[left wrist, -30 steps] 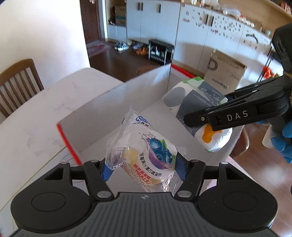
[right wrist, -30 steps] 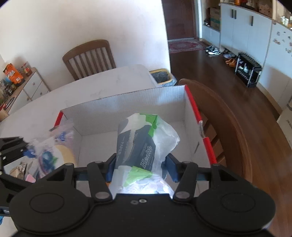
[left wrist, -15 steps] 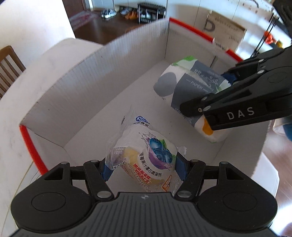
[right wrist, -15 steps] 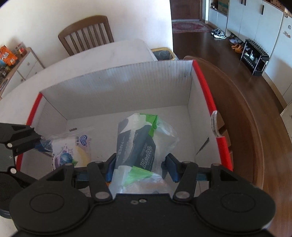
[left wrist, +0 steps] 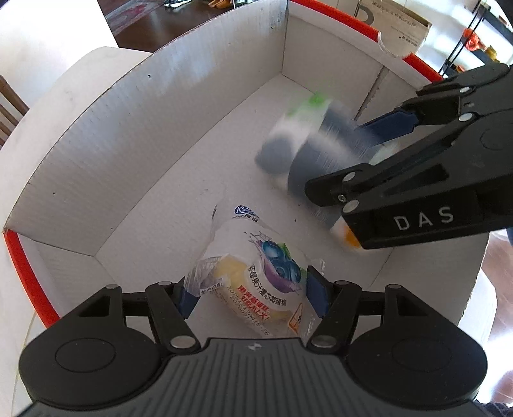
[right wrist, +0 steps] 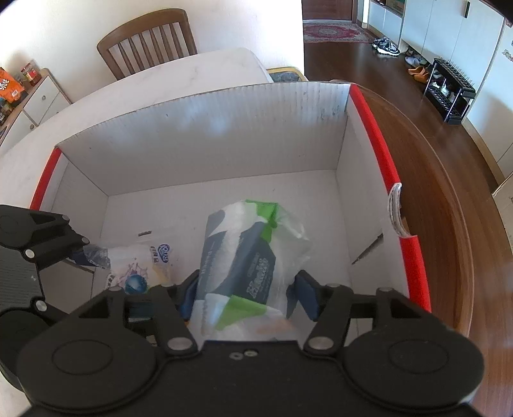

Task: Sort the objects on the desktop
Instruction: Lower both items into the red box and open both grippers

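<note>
A white corrugated box (left wrist: pixel 160 112) with red rims lies below both grippers. My left gripper (left wrist: pixel 251 288) points steeply down into it, shut on a blueberry cake packet (left wrist: pixel 256 272) just above the box floor. My right gripper (right wrist: pixel 247 292) hangs over the box's right half with its jaws opening. The grey, white and green tissue pack (right wrist: pixel 237 253) is still between them, with a gap at the right pad. In the left wrist view the tissue pack (left wrist: pixel 307 150) is blurred with motion between the right gripper's (left wrist: pixel 340 160) fingers. The cake packet (right wrist: pixel 141 266) also shows in the right wrist view.
The box (right wrist: pixel 224 128) sits on a white table (right wrist: pixel 192 73) with a wooden chair (right wrist: pixel 147 45) behind it. A curved brown wooden edge (right wrist: pixel 449 224) runs along the box's right side. A cabinet with snacks (right wrist: pixel 38 96) stands far left, and a cardboard carton (left wrist: pixel 394 29) beyond the box.
Both grippers have sunk into the box and tilted further down. The right jaws have widened and the tissue pack has begun to slip out. The left grip on the cake packet is unchanged.
</note>
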{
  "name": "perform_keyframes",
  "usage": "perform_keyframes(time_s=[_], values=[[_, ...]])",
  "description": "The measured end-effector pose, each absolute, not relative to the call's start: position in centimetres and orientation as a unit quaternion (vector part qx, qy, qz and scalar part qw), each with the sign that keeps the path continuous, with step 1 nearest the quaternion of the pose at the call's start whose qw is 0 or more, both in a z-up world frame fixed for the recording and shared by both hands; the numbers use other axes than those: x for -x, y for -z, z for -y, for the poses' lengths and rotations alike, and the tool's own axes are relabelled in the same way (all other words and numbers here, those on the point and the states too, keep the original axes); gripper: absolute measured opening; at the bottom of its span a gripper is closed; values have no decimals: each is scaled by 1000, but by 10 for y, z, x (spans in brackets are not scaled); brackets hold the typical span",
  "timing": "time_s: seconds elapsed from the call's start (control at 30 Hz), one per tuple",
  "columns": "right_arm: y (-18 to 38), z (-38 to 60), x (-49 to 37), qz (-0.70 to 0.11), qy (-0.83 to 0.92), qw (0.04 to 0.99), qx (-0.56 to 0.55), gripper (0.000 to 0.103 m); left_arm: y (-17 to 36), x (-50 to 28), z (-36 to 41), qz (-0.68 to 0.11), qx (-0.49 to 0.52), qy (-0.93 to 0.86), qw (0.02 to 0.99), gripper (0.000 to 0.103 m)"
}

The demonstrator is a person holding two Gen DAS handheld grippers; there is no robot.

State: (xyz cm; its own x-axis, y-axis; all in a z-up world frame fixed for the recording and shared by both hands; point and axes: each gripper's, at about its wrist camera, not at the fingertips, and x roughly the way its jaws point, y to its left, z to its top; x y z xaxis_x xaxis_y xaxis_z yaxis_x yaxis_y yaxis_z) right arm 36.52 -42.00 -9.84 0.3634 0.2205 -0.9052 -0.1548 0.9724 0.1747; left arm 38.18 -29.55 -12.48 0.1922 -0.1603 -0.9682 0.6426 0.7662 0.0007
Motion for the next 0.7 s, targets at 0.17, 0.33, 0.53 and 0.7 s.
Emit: perform_keyframes(time_s=[0.17,0.33,0.53,0.7], values=[[96,422,-364,-553,-113,825,-35,67,121,-377,287,-576,-201,271,744,67],[87,424,-362,-543,-121,830,-35,76,108,-368,273,-570,-191,291,744,80],[72,431,-353,-525,-124,841,-41,78,85,-357,259,-560,-164,300,755,80],[56,441,-344,-513,-128,846,-61,78,59,-354,262,-536,-141,302,775,80]])
